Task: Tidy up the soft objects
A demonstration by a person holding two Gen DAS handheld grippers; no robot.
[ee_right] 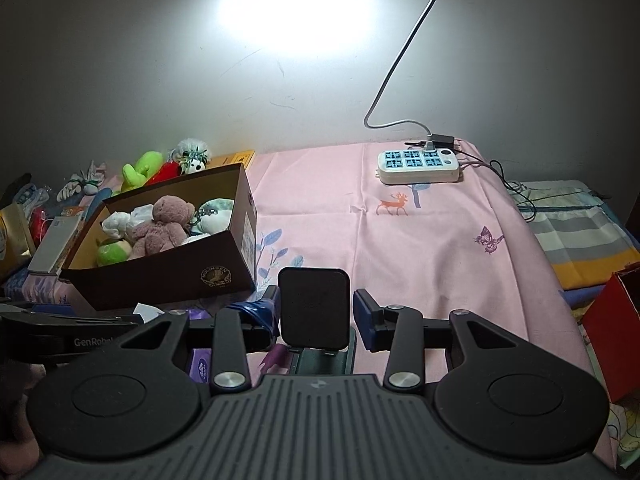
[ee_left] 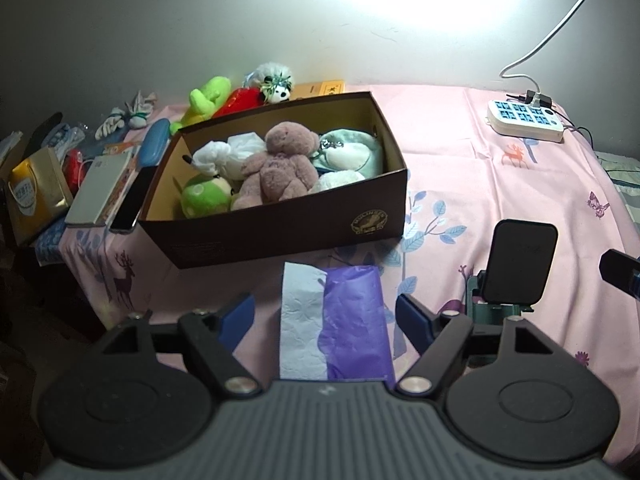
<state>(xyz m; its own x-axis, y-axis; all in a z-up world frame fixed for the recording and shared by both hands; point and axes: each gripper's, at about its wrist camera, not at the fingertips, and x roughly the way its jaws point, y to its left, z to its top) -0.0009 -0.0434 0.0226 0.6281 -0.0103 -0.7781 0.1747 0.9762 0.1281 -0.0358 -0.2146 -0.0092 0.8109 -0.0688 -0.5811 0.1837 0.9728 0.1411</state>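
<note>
The left gripper (ee_left: 325, 320) is hanging released over the bed (ee_left: 500, 184), its jaws standing wide with nothing pressed between them. Below the gap a tissue pack (ee_left: 336, 324) is lying on the pink sheet just in front of the box (ee_left: 280, 236); it is white on one side and purple on the other, crinkled and flat, and it looks light and easy to crush. Judging by that line-up, it is probably the next soft thing going into the box.

The right gripper (ee_right: 316, 312) is also holding nothing. Its jaws are standing apart on either side of a dark phone (ee_right: 314, 306) propped on a green stand (ee_right: 324, 360); the phone seems to be sitting beyond the fingers rather than between the pads.

The box is standing open on the bed, so toys are dropping in from above. Inside, a brown bear (ee_left: 280, 164) is lying on top in the middle, crowding a green plush (ee_left: 204, 196), white cloth bundles (ee_left: 224, 156) and a pale pouch (ee_left: 352, 152). The bear looks fuzzy and limp.

More plush toys (ee_left: 236, 98) are waiting behind the box, against the wall. A power strip (ee_left: 526, 120) is sitting well apart at the far right.
</note>
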